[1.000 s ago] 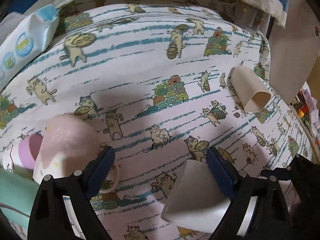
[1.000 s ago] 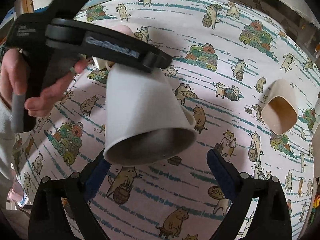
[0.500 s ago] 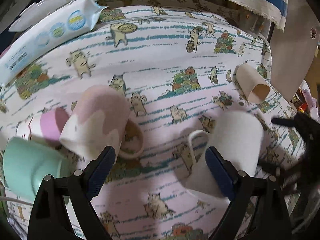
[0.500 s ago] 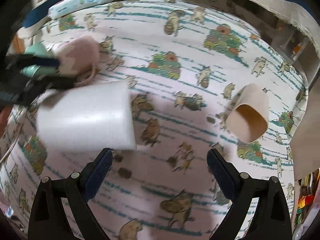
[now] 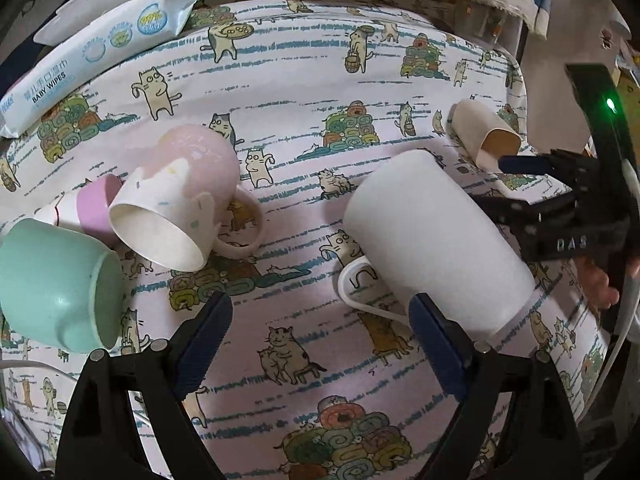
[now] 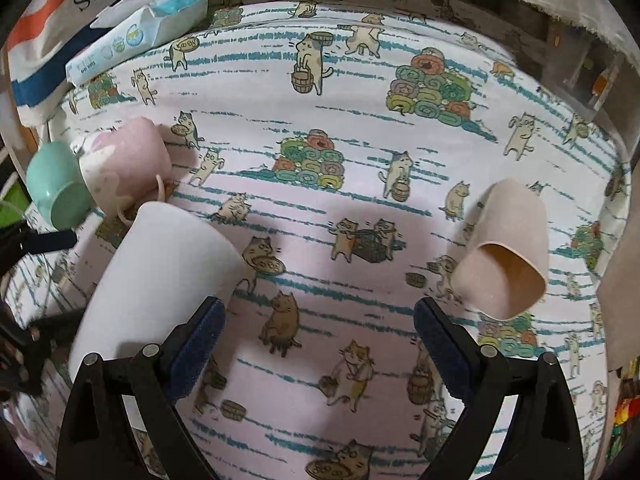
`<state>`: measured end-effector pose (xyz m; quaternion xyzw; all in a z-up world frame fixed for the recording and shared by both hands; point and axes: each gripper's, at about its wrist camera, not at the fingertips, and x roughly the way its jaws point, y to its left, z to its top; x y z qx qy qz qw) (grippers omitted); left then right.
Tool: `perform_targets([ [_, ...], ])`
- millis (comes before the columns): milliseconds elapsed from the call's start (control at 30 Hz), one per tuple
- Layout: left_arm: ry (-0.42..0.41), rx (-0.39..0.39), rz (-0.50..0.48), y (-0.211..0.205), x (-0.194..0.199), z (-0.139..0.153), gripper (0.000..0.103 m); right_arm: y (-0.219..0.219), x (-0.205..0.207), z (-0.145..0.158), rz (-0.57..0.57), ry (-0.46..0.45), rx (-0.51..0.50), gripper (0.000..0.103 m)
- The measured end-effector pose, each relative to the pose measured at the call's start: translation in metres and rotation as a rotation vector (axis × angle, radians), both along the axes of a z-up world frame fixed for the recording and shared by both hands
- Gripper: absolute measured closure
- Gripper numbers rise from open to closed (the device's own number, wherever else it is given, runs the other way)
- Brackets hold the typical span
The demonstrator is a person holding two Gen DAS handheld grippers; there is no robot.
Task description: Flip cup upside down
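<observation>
A tall white mug (image 5: 436, 240) stands upside down on the cat-print cloth, its handle toward my left gripper; it also shows in the right wrist view (image 6: 160, 276). My left gripper (image 5: 320, 344) is open and empty, its right pad beside the mug's rim. My right gripper (image 6: 316, 344) is open and empty, its left pad beside the mug. A beige cup (image 6: 504, 252) lies on its side to the right, also in the left wrist view (image 5: 486, 134).
A pink mug (image 5: 180, 196), a mint cup (image 5: 56, 284) and a small lilac cup (image 5: 96, 204) lie on their sides at the left. A baby wipes pack (image 5: 96, 52) lies at the far left edge. The table's right edge (image 5: 520, 92) is close behind the beige cup.
The white mug went from tilted in the air, held by the other gripper, to standing upside down on the cloth. Both grippers pulled back from it and stay open.
</observation>
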<state>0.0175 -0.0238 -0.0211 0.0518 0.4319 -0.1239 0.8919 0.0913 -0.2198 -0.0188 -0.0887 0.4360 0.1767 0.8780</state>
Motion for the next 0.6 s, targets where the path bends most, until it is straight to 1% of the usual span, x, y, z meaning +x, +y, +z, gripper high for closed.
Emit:
perform_targets([
  [100,-0.007,0.007,-0.002,0.001,-0.001,0.0,0.014,0.003,0.001,-0.001,0.001,0.006,0.015,0.007],
  [233,-0.007,-0.007,0.016,0.005,0.001,-0.002,0.014,0.004,-0.002,-0.001,-0.001,0.0,0.02,0.007],
  [300,-0.018,-0.009,0.023,0.006,0.001,-0.002,0.014,0.003,-0.006,0.002,-0.007,-0.011,0.026,0.007],
  [333,-0.032,-0.012,0.023,0.005,-0.001,-0.001,0.014,0.003,-0.011,0.004,-0.03,-0.028,0.017,0.007],
  [367,-0.061,-0.02,0.022,0.005,-0.003,0.002,0.014,0.002,-0.015,0.007,-0.051,-0.048,0.006,0.007],
  [400,-0.094,-0.026,0.023,0.006,-0.006,0.006,0.014,0.004,-0.025,0.012,-0.066,-0.089,0.0,0.007],
  [467,-0.156,-0.036,0.029,0.007,-0.012,0.014,0.014,0.007,-0.039,0.02,-0.049,-0.132,0.004,0.007],
  [600,-0.274,-0.083,0.04,0.01,-0.026,0.035,0.014,0.014,-0.069,0.044,-0.033,-0.23,0.029,0.007],
])
